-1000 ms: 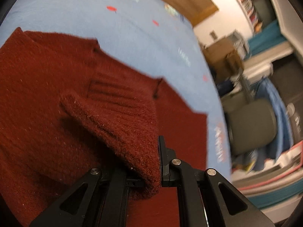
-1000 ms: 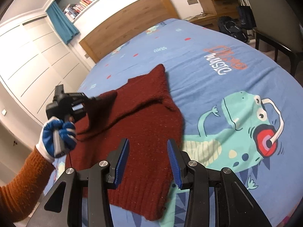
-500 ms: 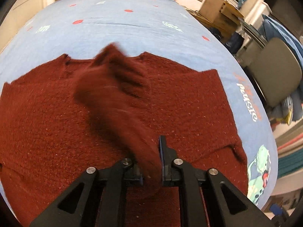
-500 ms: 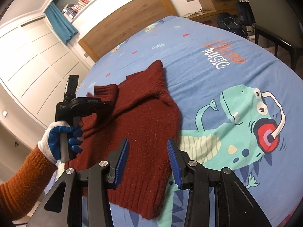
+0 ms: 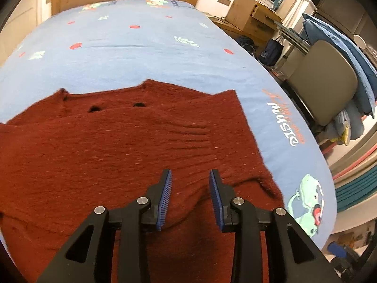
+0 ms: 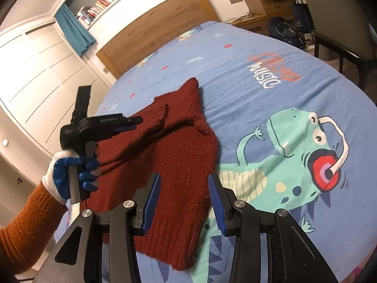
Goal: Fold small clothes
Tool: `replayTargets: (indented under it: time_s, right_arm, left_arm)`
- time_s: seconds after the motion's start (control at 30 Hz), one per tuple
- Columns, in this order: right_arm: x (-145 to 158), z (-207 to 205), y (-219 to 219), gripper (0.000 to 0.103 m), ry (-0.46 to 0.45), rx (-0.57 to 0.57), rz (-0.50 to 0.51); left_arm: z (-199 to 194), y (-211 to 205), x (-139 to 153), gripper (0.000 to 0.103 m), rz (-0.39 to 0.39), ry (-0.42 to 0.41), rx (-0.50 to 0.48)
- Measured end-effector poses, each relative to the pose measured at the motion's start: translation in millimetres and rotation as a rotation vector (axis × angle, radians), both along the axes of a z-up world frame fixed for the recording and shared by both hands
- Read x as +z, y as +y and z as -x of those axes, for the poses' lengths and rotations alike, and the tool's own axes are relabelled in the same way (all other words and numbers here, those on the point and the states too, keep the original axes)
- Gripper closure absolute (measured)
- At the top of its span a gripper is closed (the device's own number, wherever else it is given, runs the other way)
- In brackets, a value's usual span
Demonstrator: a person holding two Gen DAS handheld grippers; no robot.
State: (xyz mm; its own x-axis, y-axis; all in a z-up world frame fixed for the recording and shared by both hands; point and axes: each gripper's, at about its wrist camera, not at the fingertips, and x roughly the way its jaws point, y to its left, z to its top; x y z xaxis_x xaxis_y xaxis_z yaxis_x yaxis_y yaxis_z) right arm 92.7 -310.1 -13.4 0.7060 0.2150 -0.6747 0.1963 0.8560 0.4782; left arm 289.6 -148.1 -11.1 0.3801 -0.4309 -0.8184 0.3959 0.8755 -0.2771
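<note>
A dark red knitted sweater lies on the blue printed bedsheet. One sleeve with its ribbed cuff lies folded across the body. My left gripper is open and empty, hovering just above the sweater. In the right wrist view the sweater lies left of the dinosaur print, and the left gripper is held above it in a gloved hand. My right gripper is open and empty over the sweater's near hem.
A wooden headboard stands at the bed's far end. A chair, a desk with boxes and bags stand beyond the bed's right edge. White wardrobe doors line the left side.
My left gripper carried the sleeve across the sweater's body, then opened and let it go. The sleeve now lies flat. My right gripper has stayed open and nearly still.
</note>
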Motion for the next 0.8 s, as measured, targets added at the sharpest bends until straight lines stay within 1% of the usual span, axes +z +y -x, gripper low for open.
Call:
replayTargets:
  time_s: [0.2,0.33,0.43,0.5,0.57,0.63,0.8]
  right_arm:
    - [1.1,4.5,-2.2,0.060,0.003,-0.014,-0.002]
    - [0.0,9.7,0.5,0.060,0.012,-0.012,-0.006]
    - [-1.0,13.9,2.9,0.060,0.018,-0.006,-0.009]
    - [-0.4,17.0,4.3,0.060,0.017,-0.003,-0.015]
    - [1.7,20.3,5.8,0.059,0.013,-0.001,-0.018]
    - [4.2,24.1,7.1,0.056,0.007,0.000,-0.019]
    - [10.7,31.9,12.8,0.054,-0.009,0.014,-0.034]
  left_arm:
    - [8.8,29.2,7.9,0.075,-0.007,-0.026,0.026]
    - [22.0,56.0,14.5,0.075,-0.054,-0.037,0.025]
    - [30.8,79.7,19.0,0.069,-0.085,-0.042,0.045]
    - [37.6,98.9,22.3,0.068,-0.102,-0.047,0.069]
    - [45.1,117.0,24.9,0.065,-0.114,-0.050,0.089]
    - [54.9,135.9,27.6,0.064,-0.131,-0.057,0.113]
    - [78.8,174.6,33.6,0.063,-0.156,-0.068,0.156]
